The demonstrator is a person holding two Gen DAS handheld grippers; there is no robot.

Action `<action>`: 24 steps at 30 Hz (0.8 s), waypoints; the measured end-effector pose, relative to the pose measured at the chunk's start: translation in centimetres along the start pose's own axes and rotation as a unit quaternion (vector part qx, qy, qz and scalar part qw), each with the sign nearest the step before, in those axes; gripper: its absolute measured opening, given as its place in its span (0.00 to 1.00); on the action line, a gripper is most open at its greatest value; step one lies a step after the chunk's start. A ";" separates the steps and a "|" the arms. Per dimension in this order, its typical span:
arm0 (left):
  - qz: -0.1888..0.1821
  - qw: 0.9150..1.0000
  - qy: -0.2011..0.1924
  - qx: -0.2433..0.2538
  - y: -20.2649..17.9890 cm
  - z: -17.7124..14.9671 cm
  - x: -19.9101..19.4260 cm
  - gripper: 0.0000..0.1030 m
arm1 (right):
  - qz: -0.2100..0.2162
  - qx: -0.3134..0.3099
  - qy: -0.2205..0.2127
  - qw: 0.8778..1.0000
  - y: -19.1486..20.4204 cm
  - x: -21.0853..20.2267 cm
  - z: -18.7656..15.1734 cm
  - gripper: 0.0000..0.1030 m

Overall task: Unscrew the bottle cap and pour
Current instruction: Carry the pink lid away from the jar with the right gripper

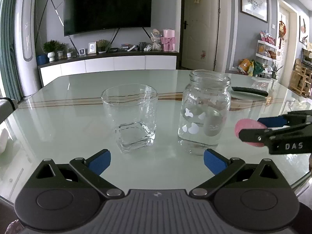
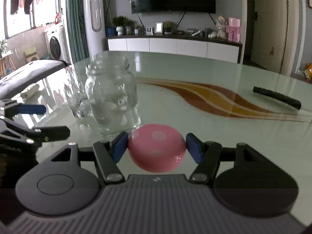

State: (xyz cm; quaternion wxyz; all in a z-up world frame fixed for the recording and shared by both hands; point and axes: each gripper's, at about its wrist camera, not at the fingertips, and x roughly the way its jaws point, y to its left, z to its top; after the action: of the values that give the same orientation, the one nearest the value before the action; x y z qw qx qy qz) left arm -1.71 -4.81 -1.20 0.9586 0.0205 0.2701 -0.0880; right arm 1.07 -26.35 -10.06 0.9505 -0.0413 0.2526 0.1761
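Note:
A clear glass bottle (image 1: pixel 204 113) with white heart marks stands uncapped on the glass table, with water in its lower part. It also shows in the right wrist view (image 2: pixel 113 97). A clear empty tumbler (image 1: pixel 131 117) stands to its left. My left gripper (image 1: pixel 157 160) is open and empty, just in front of both. My right gripper (image 2: pixel 157 148) is shut on the pink dotted cap (image 2: pixel 157 146) and holds it low over the table, right of the bottle. The cap shows in the left wrist view (image 1: pixel 248 130).
The glass table (image 1: pixel 78 136) has a brown and yellow wave pattern. A black remote (image 1: pixel 249 91) lies at the back right, also in the right wrist view (image 2: pixel 276 97). A TV cabinet (image 1: pixel 109 62) stands behind. A grey chair (image 2: pixel 29 78) is at the left.

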 end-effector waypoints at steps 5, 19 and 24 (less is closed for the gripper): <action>0.000 1.000 0.002 0.001 0.0 0.0 0.0 0.99 | 0.001 0.013 0.005 1.000 -0.4 0.5 -0.8 0.63; -0.001 1.000 0.008 -0.003 0.1 0.2 0.2 0.99 | 0.002 0.005 0.009 1.000 -0.6 1.4 -1.8 0.64; 0.000 1.000 0.008 -0.003 0.1 0.1 0.2 0.99 | 0.001 0.004 0.008 1.000 -0.8 1.7 -1.8 0.64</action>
State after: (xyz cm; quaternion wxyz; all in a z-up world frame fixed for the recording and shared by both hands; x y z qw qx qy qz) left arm -1.42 -4.76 -1.21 0.9565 0.0181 0.2777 -0.0870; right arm 1.93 -26.83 -12.45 0.9484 -0.0388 0.2608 0.1762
